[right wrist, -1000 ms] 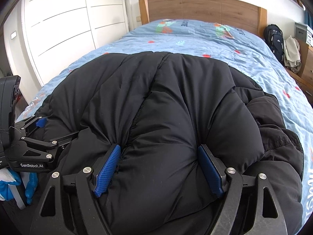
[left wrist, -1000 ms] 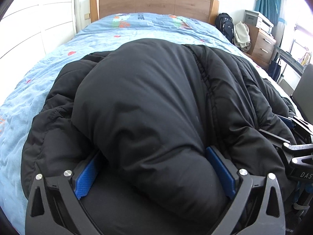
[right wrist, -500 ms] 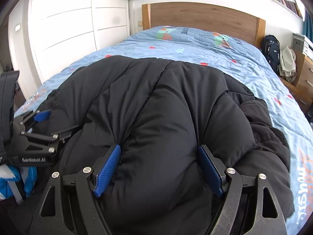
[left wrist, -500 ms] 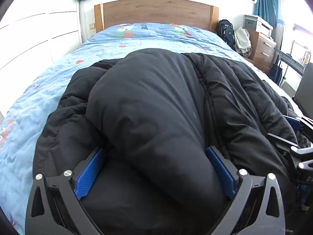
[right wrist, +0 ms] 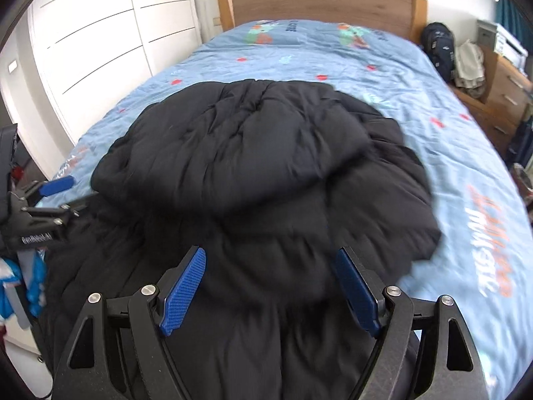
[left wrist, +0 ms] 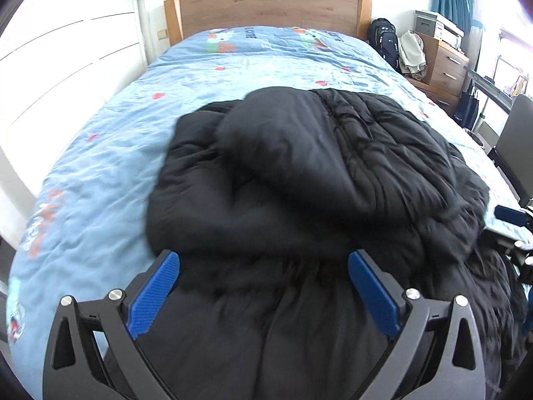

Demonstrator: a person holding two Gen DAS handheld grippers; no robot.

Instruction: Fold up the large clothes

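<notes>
A puffy black down jacket (left wrist: 316,166) lies bunched in a folded heap on the blue bed cover (left wrist: 100,173), its upper layer doubled over the lower one. My left gripper (left wrist: 263,283) hovers over the jacket's near edge with its blue pads wide apart and nothing pressed between them. In the right wrist view the jacket (right wrist: 250,153) lies the same way, and my right gripper (right wrist: 270,286) is open above its near part. The left gripper's blue fingertip (right wrist: 55,183) shows at that view's left edge.
A wooden headboard (left wrist: 266,10) closes the far end of the bed. White wardrobe doors (right wrist: 100,33) run along the left. A black backpack (left wrist: 384,43) and a wooden dresser (left wrist: 446,63) stand at the far right, with a dark chair (left wrist: 516,133) nearer.
Both grippers have drawn back and upward from the jacket. The padded bulge that filled the space between each pair of pads now lies beyond them on the bed.
</notes>
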